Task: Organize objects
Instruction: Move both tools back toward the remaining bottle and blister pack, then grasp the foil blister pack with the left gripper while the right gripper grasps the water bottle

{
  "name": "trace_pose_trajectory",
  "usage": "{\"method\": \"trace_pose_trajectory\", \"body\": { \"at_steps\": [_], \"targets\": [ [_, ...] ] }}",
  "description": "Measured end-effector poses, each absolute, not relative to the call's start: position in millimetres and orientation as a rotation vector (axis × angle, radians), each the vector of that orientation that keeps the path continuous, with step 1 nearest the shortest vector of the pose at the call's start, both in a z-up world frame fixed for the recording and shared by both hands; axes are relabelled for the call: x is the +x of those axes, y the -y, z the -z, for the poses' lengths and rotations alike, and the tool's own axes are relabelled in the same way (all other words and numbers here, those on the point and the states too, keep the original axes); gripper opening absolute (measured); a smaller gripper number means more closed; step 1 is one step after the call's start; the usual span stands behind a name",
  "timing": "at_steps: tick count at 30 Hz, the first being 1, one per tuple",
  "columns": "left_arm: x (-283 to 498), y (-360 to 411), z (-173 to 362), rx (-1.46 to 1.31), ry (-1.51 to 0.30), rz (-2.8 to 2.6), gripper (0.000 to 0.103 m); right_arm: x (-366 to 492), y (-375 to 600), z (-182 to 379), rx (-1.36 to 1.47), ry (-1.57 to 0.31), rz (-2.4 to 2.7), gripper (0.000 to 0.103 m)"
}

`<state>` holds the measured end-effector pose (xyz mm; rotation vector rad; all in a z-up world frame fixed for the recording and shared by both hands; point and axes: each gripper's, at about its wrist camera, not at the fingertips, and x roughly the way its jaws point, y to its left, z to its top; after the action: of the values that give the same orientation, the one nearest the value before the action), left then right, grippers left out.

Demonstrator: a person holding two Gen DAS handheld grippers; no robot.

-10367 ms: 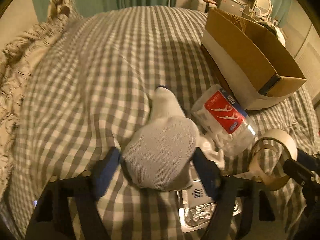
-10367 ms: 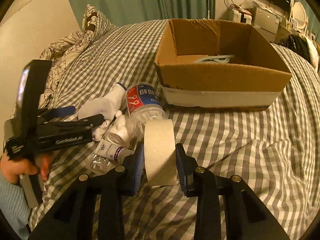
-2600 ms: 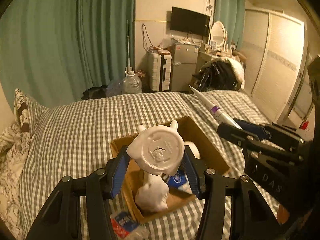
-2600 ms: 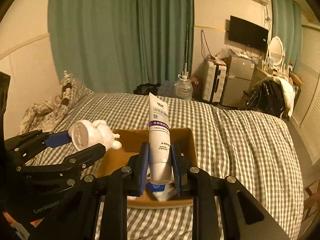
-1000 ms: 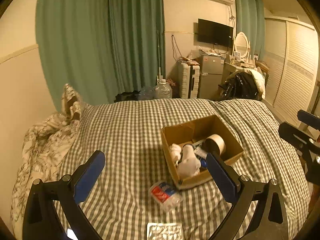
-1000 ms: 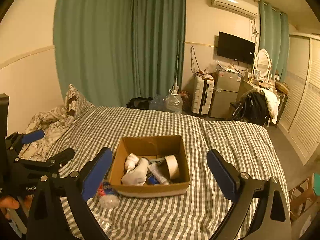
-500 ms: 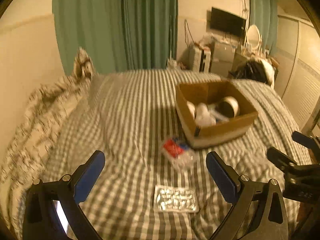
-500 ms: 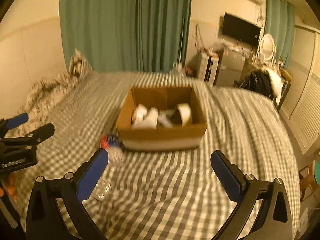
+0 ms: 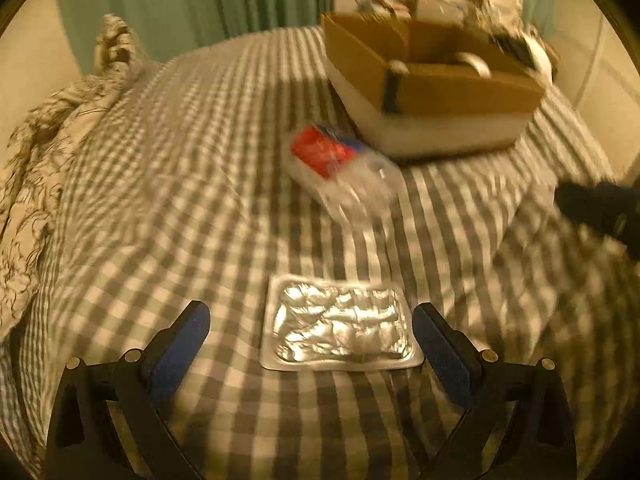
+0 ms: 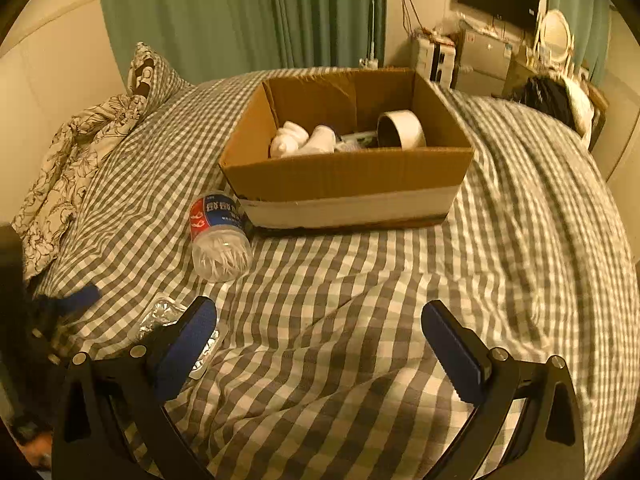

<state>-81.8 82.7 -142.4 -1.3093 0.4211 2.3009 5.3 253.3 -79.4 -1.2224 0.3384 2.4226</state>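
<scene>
Right wrist view shows your cardboard box [image 10: 344, 184] already holding the tape roll [image 10: 401, 128] and white items, while the bottle [image 10: 219, 236] and foil blister pack [image 9: 340, 322] remain on the bed, both the left gripper [image 9: 310, 340] and right gripper [image 10: 320, 344] wide open and empty.

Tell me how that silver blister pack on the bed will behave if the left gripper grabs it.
The blister pack lies flat on soft checked bedding, so its thin edge probably gives little purchase. It looks light and likely bends. The crinkled foil may be slippery; the open left gripper should probably close gently.
</scene>
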Motion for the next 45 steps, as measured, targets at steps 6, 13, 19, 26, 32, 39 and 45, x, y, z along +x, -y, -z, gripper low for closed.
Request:
{"method": "trace_pose_trajectory", "body": {
  "at_steps": [6, 13, 19, 26, 32, 39, 45],
  "targets": [
    [-90.2, -91.7, 158.4, -1.406, -0.411, -2.186, 0.103, -0.5, -258.9, 84.4, -1.254, -0.385, -2.409, 0.103],
    [-105.9, -107.3, 178.0, -1.539, -0.398, -2.044, 0.103, -5.6, -259.2, 88.1, -1.278, -0.39, -2.393, 0.103],
    [-104.1, -116.4, 188.5, -1.587, -0.478, -1.992, 0.103, -9.0, -257.9, 89.8, -1.289, -0.374, -2.376, 0.103],
    [-94.8, -99.5, 169.5, -1.49, -0.375, -2.036, 0.099, -8.7, -254.8, 88.7, -1.284, -0.351, -2.372, 0.103],
    [-102.1, -52.1, 124.7, -1.374, -0.182, -2.226, 0.099, -10.8, -249.2, 85.6, -1.276, -0.328, -2.4, 0.103],
    [-134.3, -30.2, 95.2, -1.245, -0.27, -2.435, 0.099, -44.7, -230.1, 91.0, -1.346, -0.39, -2.519, 0.103],
    [-149.8, -11.8, 112.6, -1.312, -0.242, -2.485, 0.099, -94.1, -218.6, 114.5, -1.442, -0.285, -2.499, 0.103]
  ]
}}
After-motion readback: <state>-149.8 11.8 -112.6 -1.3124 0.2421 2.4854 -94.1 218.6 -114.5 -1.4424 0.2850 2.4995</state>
